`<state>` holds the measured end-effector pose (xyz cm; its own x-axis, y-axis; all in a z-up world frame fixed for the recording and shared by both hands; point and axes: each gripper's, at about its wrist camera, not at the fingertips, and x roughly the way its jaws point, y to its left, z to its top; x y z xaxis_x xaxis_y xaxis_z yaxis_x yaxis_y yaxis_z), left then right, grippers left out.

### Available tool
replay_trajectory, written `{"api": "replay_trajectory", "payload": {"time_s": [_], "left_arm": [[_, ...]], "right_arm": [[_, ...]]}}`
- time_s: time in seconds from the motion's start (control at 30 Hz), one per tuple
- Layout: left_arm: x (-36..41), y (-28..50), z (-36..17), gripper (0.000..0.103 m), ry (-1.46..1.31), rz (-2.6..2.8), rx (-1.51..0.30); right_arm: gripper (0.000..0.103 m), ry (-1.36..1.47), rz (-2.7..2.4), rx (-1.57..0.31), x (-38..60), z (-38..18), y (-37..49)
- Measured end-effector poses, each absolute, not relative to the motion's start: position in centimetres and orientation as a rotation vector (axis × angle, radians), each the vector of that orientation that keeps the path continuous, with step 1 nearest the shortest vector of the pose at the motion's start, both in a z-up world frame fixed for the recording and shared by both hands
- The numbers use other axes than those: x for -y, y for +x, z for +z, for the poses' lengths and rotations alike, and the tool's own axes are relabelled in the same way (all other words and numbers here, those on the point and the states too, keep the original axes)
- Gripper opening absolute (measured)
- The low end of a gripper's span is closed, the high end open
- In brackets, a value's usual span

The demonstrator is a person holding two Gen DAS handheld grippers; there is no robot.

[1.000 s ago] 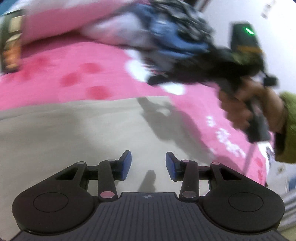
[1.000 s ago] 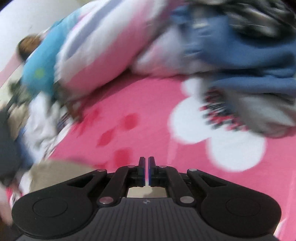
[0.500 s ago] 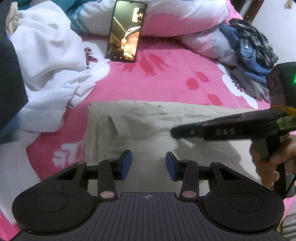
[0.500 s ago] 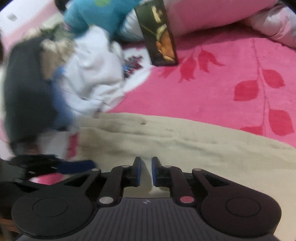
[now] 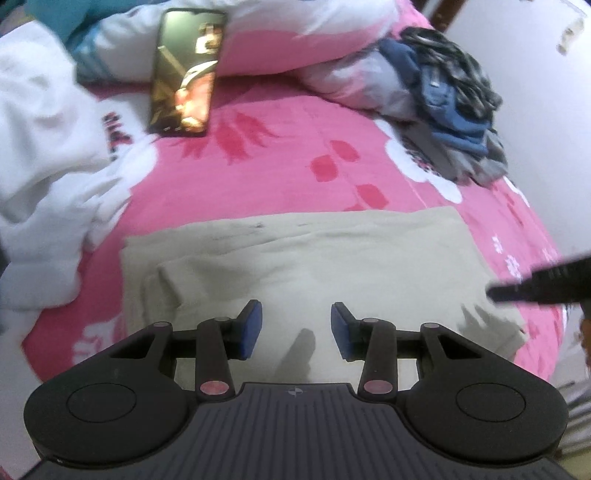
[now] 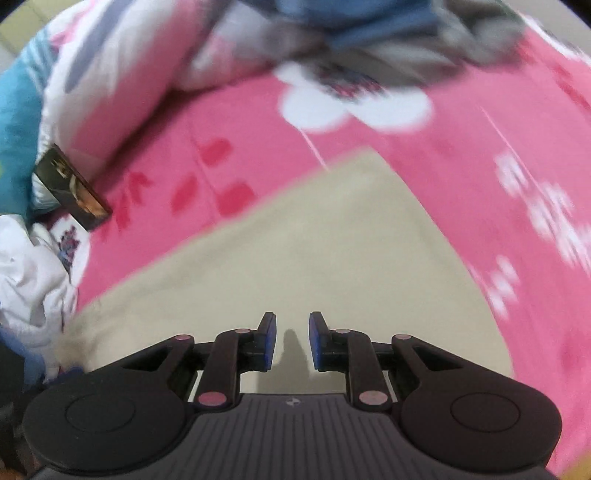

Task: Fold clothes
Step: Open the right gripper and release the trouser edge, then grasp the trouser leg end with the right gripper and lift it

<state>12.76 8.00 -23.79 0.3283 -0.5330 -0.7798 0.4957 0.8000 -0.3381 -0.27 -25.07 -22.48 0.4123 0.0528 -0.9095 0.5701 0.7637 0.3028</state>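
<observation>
A beige garment (image 5: pixel 303 258) lies folded flat on the pink bedspread (image 5: pixel 258 173), its left end creased into layers. My left gripper (image 5: pixel 296 329) hovers over the garment's near edge, open, with nothing between its blue pads. In the right wrist view the same beige garment (image 6: pixel 295 266) fills the middle, and my right gripper (image 6: pixel 291 341) hangs above it with its jaws opening and empty. The right gripper's dark finger (image 5: pixel 535 288) pokes into the left wrist view from the right, over the garment's right end.
A phone (image 5: pixel 184 74) with a lit screen leans on a pink and white pillow (image 5: pixel 295 33). White clothes (image 5: pixel 40 155) are heaped at the left. Blue and grey clothes (image 5: pixel 450 103) are piled at the back right beside a white wall (image 5: pixel 535 92).
My right gripper swung from the garment's left part to its right end and its jaws parted. The left gripper's view shifted left earlier and now holds steady.
</observation>
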Motion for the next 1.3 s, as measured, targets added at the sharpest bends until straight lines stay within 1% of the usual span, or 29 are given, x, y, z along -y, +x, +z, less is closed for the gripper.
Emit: {"api": "replay_trajectory", "payload": {"time_s": [0.1,0.17,0.2,0.27,0.4,0.5,0.57,0.63,0.67,0.73,0.93,1.1,1.17,1.2,1.23,1.27,1.3], "left_arm": [[-6.8,13.1,-23.9,0.041,-0.023,-0.698,-1.037],[-6.0,13.1,-23.9,0.041,-0.003,-0.71,-1.036],[-5.6,13.1,-23.9,0.041,0.009,-0.714,-1.039],[-4.9,13.1,-23.9,0.041,0.026,-0.717,-1.046],[-3.2,12.9,-24.0,0.041,0.064,-0.724,-1.059],[-2.2,12.7,-24.5,0.041,0.101,-0.726,-1.07],[-1.6,12.5,-25.0,0.041,0.12,-0.725,-1.077],[-1.3,12.4,-25.6,0.041,0.134,-0.718,-1.086],[-1.2,12.4,-25.9,0.041,0.137,-0.713,-1.088],[-1.2,12.2,-26.1,0.041,0.143,-0.706,-1.086],[-1.2,12.2,-26.4,0.041,0.143,-0.701,-1.083],[-1.2,12.0,-26.5,0.041,0.169,-0.718,-1.069],[-1.2,12.0,-26.6,0.041,0.18,-0.724,-1.065],[-1.2,12.0,-26.6,0.041,0.183,-0.727,-1.064],[-1.2,12.0,-26.6,0.041,0.185,-0.73,-1.064],[-1.3,12.1,-26.7,0.041,0.186,-0.733,-1.062],[-1.3,12.1,-26.8,0.041,0.189,-0.737,-1.06]], "right_arm": [[0.023,0.718,-0.382,-1.132,24.6,-22.9,-3.2],[0.034,0.819,-0.423,-1.117,25.0,-23.4,-5.4],[0.036,0.887,-0.453,-1.102,25.5,-23.7,-6.6],[0.051,1.044,-0.524,-1.061,27.3,-24.5,-9.1],[0.055,1.373,-0.644,-0.938,30.8,-27.4,-14.0],[0.06,1.564,-0.696,-0.832,33.0,-29.5,-17.0],[0.063,1.595,-0.698,-0.768,33.9,-30.2,-17.6],[0.07,1.605,-0.677,-0.721,34.4,-30.8,-17.6],[0.076,1.606,-0.664,-0.703,34.4,-31.0,-17.6],[0.082,1.604,-0.641,-0.667,34.1,-31.4,-17.6],[0.085,1.619,-0.556,-0.66,32.4,-32.0,-17.2],[0.083,1.682,-0.377,-0.645,31.9,-33.7,-13.3],[0.072,1.677,-0.405,-0.646,31.9,-34.1,-12.5],[0.069,1.692,-0.421,-0.634,31.8,-34.3,-12.6],[0.06,1.718,-0.438,-0.612,31.7,-34.4,-13.0],[0.047,1.73,-0.455,-0.605,31.6,-34.5,-13.4],[0.041,1.728,-0.469,-0.612,31.4,-34.6,-13.7]]}}
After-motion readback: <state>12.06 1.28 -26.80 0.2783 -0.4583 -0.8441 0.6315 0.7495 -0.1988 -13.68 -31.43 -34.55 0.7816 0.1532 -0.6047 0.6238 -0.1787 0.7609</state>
